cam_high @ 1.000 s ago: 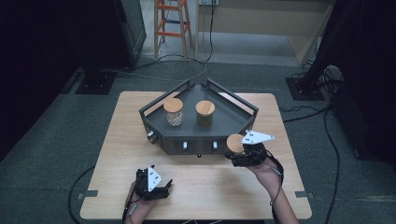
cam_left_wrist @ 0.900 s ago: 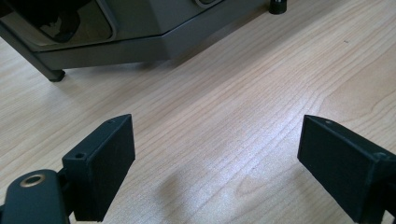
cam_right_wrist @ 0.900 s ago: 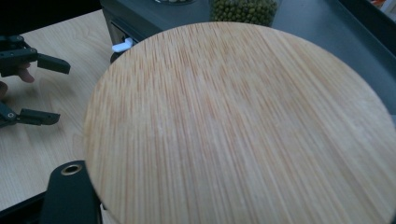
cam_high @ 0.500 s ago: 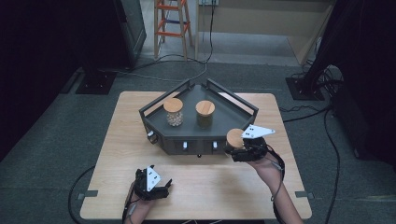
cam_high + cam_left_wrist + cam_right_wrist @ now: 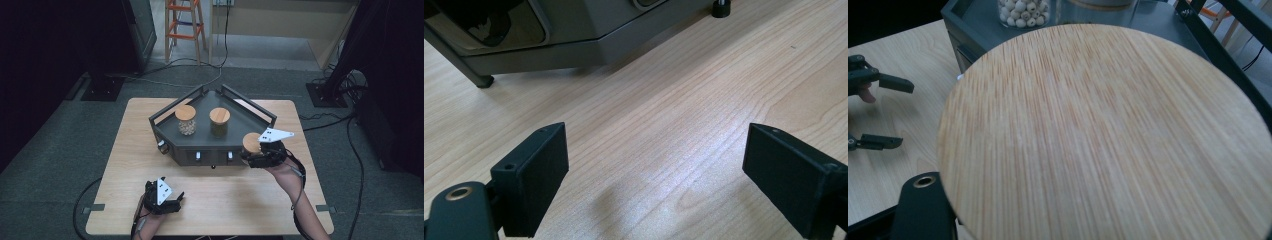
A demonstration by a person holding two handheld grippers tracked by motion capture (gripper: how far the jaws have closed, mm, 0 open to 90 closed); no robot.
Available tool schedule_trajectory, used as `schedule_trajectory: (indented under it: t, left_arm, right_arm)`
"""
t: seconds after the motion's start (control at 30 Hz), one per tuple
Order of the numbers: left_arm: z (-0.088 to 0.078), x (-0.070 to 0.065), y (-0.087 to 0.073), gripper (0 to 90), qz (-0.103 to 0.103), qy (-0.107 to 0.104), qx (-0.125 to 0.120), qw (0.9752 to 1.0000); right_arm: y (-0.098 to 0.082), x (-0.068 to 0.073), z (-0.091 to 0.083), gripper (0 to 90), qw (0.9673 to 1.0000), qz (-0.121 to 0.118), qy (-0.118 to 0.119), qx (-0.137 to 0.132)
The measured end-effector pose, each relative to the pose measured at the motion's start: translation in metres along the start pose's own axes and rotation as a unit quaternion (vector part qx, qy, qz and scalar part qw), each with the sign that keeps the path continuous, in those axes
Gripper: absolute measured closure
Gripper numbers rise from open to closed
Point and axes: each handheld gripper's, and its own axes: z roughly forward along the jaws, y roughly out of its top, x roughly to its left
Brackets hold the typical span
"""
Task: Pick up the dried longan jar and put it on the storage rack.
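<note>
A: Jar (image 5: 251, 145) with a wooden lid (image 5: 1108, 130) is seen clamped in the right gripper (image 5: 260, 156), held at the right front corner of the dark tray (image 5: 170, 142); the jaws are closed on it.

B: What is shown for the left gripper (image 5: 162, 200)?

A: It is held low over the wooden table (image 5: 125, 150), near the front edge, with jaws spread wide and nothing between them.

B: What is carried on the tray?

A: Two lidded jars are seen upright: one with pale round pieces (image 5: 186, 120), one with dark contents (image 5: 219, 122).

B: Can any writing be read?

A: No legible label or brand can be made out.
</note>
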Motion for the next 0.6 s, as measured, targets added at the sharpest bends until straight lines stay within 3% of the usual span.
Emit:
schedule_trajectory:
  t: [0.6]
  left_arm:
    - [0.000, 0.000, 0.000, 11.1, 0.002, 0.001, 0.001, 1.0000]
  right_arm:
    - [0.012, -0.013, 0.003, 25.5, 0.9998, 0.016, -0.008, -0.005]
